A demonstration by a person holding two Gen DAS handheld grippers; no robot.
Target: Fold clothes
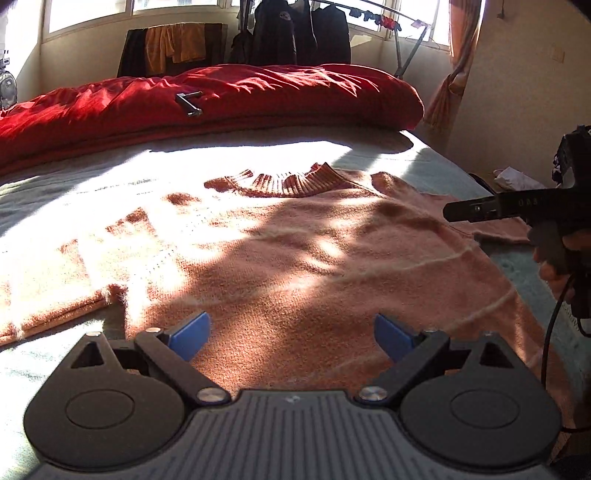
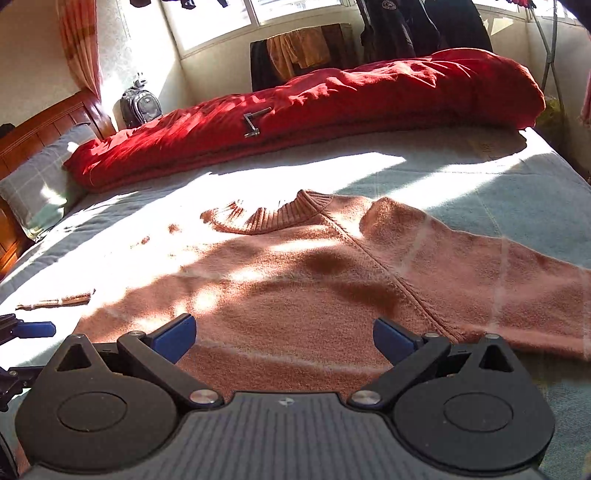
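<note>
A salmon-pink knit sweater [image 1: 295, 258] lies flat on the pale green bed [image 1: 55, 192], ribbed collar [image 1: 291, 181] toward the far side. In the right wrist view the sweater [image 2: 295, 288] shows its right sleeve [image 2: 498, 273] stretched out to the right. My left gripper [image 1: 291, 334] is open and empty, just above the sweater's near hem. My right gripper [image 2: 284, 338] is open and empty over the hem, too. The right gripper also shows at the right edge of the left wrist view [image 1: 517, 210]. The left gripper's blue fingertip [image 2: 35, 328] shows at the left edge of the right wrist view.
A rolled red duvet [image 1: 221, 99] lies across the far side of the bed, with a small metal crank [image 1: 189, 103] on it. A pillow [image 2: 37, 184] and wooden headboard [image 2: 44, 125] are at left. Dark jackets [image 1: 299, 33] hang by the window. A backpack [image 2: 140, 107] sits beyond.
</note>
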